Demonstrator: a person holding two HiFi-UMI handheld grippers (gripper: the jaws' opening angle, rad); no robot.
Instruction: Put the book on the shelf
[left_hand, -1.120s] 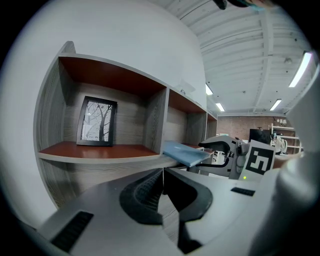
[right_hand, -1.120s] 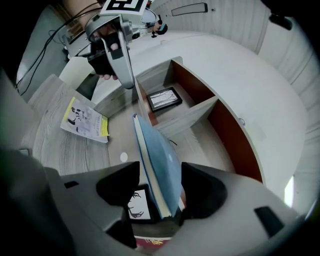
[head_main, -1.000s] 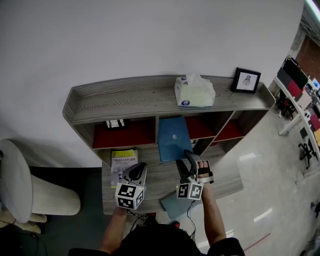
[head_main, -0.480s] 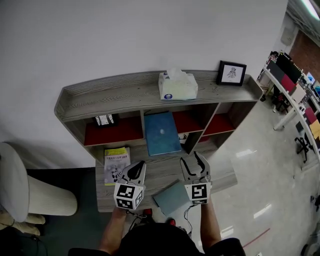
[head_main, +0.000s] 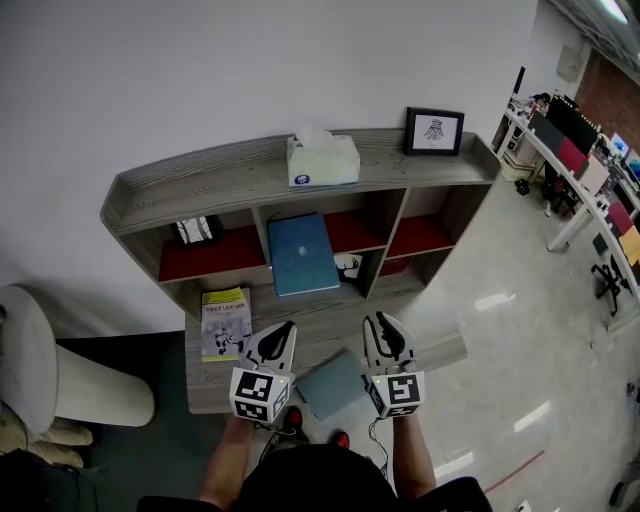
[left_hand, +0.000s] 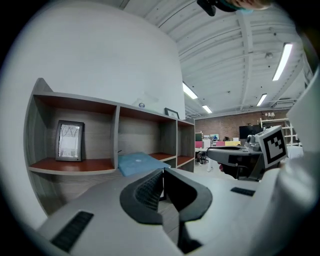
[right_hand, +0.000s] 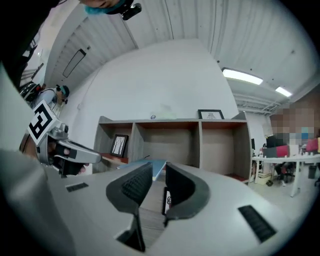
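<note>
Blue book (head_main: 302, 255) lies flat in middle bay of shelf (head_main: 200, 185), hence released: left claw (head_main: 282, 332) clenched empty, right claw (head_main: 383, 330) empty, just closing, ajar.

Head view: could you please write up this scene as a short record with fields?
shelf unit: grey wood, against the white wall
top board: tissue box, framed picture
blue book: flat, far end in the middle compartment, near end sticking out
yellow book: flat on the lower board, left
grey-blue book: at the lower board's front edge, between the grippers
left gripper: jaws together, empty
right gripper: jaws narrowly apart, just been closing, nothing between them
</note>
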